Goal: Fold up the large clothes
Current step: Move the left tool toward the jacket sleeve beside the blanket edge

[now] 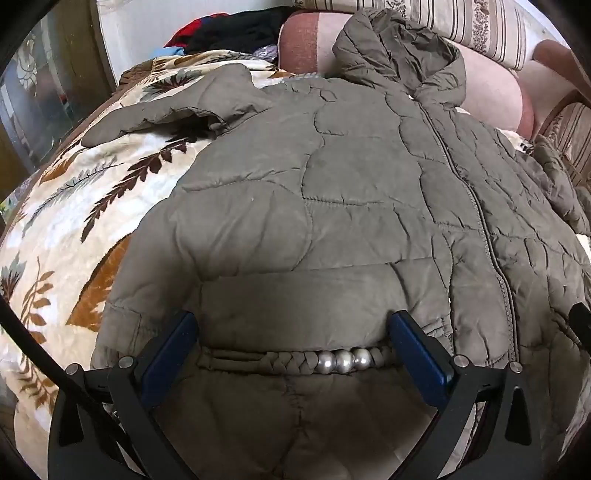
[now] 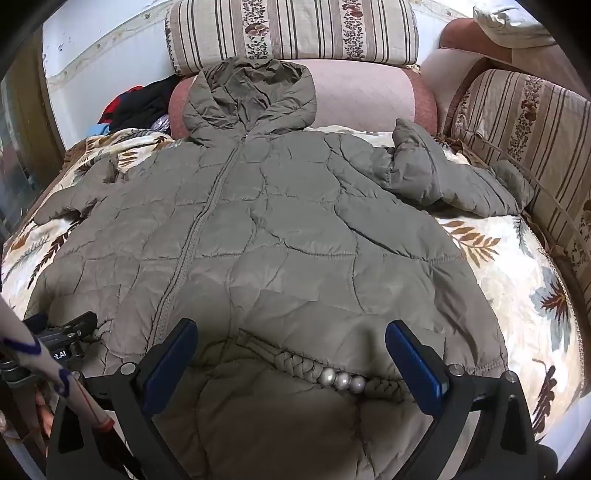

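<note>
— Nearest the lens in both views: braided cord (image 1: 295, 360) with three pearl beads (image 1: 343, 360) stitched across the jacket's lower front. Left tongs (image 1: 293, 325) spread wide, blue pads either side of the braid, nothing pinched.

— Right tongs (image 2: 291, 332)?

— Same: jaws wide apart over the other braid (image 2: 295, 363) and beads (image 2: 341, 378), gripping nothing. Whether the tips touch the fabric, cannot tell.

— Jacket itself?

— Olive quilted jacket (image 2: 280, 221), front up, zipped (image 2: 201, 225), spread flat on a bed under a cream leaf-print blanket (image 2: 517, 280). Hood (image 2: 251, 99) lies up against a pink bolster (image 2: 369, 96). One sleeve (image 2: 458, 181) bunched and crumpled out to the side; the other sleeve (image 1: 155, 114) stretched across the blanket.

— Surroundings?

— Striped floral cushion (image 2: 291, 33) behind the bolster, another (image 2: 524, 125) along the right edge. Heap of black and red clothes (image 2: 136, 105) at the far left corner. Left device's black frame (image 2: 66, 332) shows at the right camera's lower left.
</note>
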{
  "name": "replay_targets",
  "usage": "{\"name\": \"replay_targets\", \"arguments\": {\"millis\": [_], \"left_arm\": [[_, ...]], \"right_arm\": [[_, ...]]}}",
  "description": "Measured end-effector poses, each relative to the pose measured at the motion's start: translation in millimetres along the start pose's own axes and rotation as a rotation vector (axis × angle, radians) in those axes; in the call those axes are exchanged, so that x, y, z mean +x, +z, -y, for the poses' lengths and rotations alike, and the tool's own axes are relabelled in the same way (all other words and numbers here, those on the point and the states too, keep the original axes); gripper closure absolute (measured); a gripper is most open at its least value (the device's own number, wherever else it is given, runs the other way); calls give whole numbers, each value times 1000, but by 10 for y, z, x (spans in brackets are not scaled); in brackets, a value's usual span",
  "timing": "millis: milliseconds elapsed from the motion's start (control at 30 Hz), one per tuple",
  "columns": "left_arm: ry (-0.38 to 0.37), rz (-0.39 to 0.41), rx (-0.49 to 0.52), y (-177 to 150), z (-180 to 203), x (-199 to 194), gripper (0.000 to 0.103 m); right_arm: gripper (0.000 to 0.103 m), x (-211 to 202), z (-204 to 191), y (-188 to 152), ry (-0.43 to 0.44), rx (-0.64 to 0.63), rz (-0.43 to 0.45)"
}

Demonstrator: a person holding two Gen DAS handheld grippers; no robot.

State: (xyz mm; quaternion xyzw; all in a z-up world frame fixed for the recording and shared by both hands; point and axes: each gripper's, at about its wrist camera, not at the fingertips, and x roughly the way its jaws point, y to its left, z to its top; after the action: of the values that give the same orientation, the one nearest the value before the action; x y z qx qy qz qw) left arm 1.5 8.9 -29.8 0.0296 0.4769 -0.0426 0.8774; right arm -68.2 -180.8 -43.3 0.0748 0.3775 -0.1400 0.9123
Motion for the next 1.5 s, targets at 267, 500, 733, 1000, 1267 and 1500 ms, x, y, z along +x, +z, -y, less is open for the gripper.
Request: {"name": "replay_targets", "arguments": {"millis": [267,500,733,1000,1267,1500], "left_arm": [[-33,23,-19,-13,-71,-120,0],[-46,57,2,-46,0,-433,0],[-25,133,43,-65,61,-770,0],[-24,178,57,-92,59,-992,0],[-21,194,60,-117,48,-1059,0],[-15,197,44,-110,9,-1084,0]], "right_arm": [[0,-79,-19,-16,-7,-15,8],[0,-265,-81,-14,-18,-41,43],[0,-441,-153,-22,-29,-65,74],[0,-541,-182,-27,-45,-68,81],[0,-579,-211,-47,-75,-77,84],[0,-555,-215,-65,-104,-85,72]]}}
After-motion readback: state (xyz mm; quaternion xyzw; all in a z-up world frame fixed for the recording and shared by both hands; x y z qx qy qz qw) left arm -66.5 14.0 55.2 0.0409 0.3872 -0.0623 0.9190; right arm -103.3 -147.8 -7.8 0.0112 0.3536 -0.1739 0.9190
